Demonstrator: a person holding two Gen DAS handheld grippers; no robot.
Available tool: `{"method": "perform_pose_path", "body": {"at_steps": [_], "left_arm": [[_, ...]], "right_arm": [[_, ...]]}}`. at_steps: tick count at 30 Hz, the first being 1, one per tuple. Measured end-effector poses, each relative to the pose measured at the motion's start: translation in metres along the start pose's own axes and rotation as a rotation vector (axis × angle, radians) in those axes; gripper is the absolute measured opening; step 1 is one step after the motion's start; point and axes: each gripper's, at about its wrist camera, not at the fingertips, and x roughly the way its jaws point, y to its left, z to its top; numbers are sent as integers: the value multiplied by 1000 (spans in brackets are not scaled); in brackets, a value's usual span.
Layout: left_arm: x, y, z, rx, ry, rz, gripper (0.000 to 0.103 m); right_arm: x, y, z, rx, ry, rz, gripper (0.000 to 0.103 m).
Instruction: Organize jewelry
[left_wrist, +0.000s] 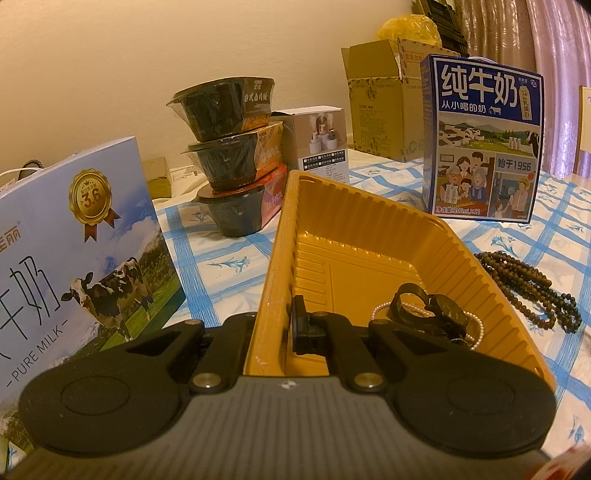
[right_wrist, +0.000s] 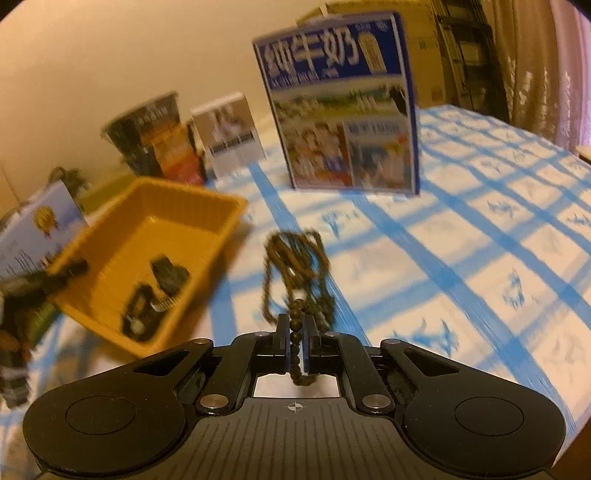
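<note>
Two matching handheld grippers fill the lower part of each view, the left gripper (left_wrist: 284, 325) and the right gripper (right_wrist: 294, 341). Each has a grey ribbed body with a small crosshair mark at its centre, flanked by two large round black discs. Black angled link arms with silver rivets lead to two flat black fingers (right_wrist: 282, 341).
</note>
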Motion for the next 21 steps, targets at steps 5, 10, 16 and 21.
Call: {"method": "perform_pose_path", "body": {"at_steps": [5, 10, 16, 21], "left_arm": [[-1, -1, 1, 2, -2, -3, 4], [-1, -1, 1, 0, -3, -4, 4], [-1, -1, 1, -3, -4, -6, 4], [-1, -1, 1, -3, -4, -6, 4]], "right_arm": [[-3, 17, 18, 0, -43, 67, 6], [1, 31, 27, -2, -51, 101, 6], [10, 45, 34, -11, -51, 120, 6], [21, 64, 40, -24, -56, 175, 6]]}}
